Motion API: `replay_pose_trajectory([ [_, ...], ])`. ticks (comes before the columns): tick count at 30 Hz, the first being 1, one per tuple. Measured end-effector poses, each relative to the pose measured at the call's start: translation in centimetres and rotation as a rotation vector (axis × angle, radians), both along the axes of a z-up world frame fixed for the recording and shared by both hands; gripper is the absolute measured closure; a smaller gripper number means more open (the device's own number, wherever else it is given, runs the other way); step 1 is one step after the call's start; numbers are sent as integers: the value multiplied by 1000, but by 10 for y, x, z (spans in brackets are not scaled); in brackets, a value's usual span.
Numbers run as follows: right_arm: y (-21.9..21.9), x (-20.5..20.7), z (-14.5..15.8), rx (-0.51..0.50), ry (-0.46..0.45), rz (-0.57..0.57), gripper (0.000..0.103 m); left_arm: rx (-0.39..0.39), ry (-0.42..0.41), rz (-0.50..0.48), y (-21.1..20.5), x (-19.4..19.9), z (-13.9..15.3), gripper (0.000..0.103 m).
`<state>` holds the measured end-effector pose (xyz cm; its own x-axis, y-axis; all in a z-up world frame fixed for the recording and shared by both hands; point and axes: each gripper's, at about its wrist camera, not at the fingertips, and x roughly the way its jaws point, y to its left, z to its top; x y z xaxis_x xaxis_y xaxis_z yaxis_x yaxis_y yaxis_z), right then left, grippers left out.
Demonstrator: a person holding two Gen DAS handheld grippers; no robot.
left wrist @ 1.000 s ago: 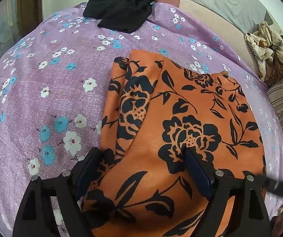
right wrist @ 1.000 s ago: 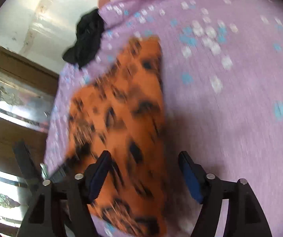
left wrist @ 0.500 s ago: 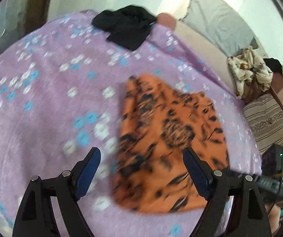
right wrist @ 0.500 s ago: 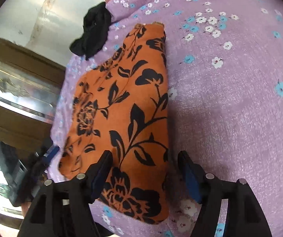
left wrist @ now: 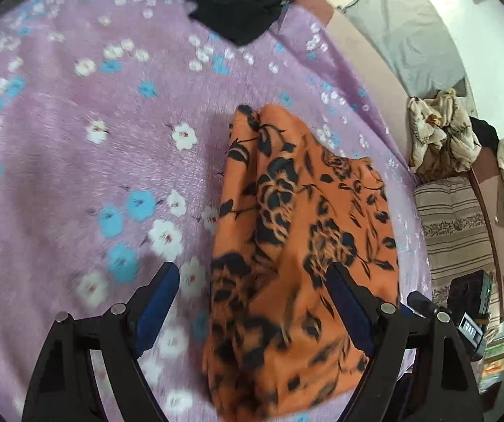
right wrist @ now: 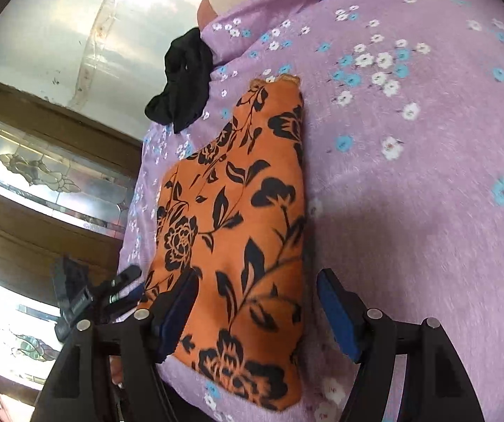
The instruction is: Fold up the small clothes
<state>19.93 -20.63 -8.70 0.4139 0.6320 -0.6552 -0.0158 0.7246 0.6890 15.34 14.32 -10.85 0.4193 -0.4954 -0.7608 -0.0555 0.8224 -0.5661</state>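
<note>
An orange garment with black flowers (left wrist: 297, 246) lies folded flat on the purple flowered bedspread (left wrist: 76, 161). It also shows in the right wrist view (right wrist: 238, 218). My left gripper (left wrist: 252, 302) is open and empty, above the garment's near left edge. My right gripper (right wrist: 257, 306) is open and empty, above the garment's near right edge. The left gripper (right wrist: 104, 295) shows in the right wrist view at the garment's far side. The right gripper (left wrist: 463, 316) shows at the right of the left wrist view.
A crumpled black garment (left wrist: 234, 0) lies at the far end of the bed, also in the right wrist view (right wrist: 181, 81). A beige cloth heap (left wrist: 442, 130) and a striped cushion (left wrist: 456, 232) sit beyond the bed's right side. A wooden glass-fronted cabinet (right wrist: 41, 176) stands left.
Both grippers have pulled back and up from the orange garment, which now lies free on the bed. The left gripper has shifted left, so the garment sits to its right.
</note>
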Motion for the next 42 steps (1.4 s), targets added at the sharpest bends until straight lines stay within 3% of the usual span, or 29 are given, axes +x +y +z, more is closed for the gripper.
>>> replay_pose_trajectory([
  [1,3,6,-3,-9,8,4,30,-1,28,-8,-2,6,-7,20],
  [3,8,15,-12,-8,29,19,30,53,6,-27,-8,9,-6,26],
  [5,15,25,-23,-26,60,39,30,84,-1,-48,-13,10,-4,42],
  [6,20,27,-24,-26,53,51,29,51,1,-67,-14,10,-5,58],
  [10,39,33,-20,-112,26,105,56,6,18,-76,-17,13,-10,65],
  [16,40,31,5,-139,-28,160,68,19,-12,-61,-24,9,3,76],
  [23,17,31,71,-170,-187,207,70,-6,-155,-65,-69,5,59,77],
  [27,-27,44,88,-198,-217,162,70,0,-193,-96,-110,22,68,76],
  [30,-75,61,61,-198,-162,68,68,30,-147,-92,-141,47,43,67],
  [32,-105,73,15,-182,-7,-14,57,111,-37,-101,-157,63,14,67],
  [33,-116,72,-4,-228,59,-53,55,139,-4,-100,-160,66,4,64],
  [34,-123,67,-15,-227,62,-57,49,120,-19,-89,-157,63,5,62],
  [35,-127,58,-14,-200,29,-70,48,133,-46,-81,-154,58,12,62],
  [37,-129,43,0,-244,-21,-104,47,191,-95,-64,-150,49,28,62],
  [40,-121,26,35,-273,-145,-128,46,197,-166,-81,-146,28,50,61],
  [42,-110,22,54,-231,-203,-104,44,197,-195,-93,-151,13,58,58],
])
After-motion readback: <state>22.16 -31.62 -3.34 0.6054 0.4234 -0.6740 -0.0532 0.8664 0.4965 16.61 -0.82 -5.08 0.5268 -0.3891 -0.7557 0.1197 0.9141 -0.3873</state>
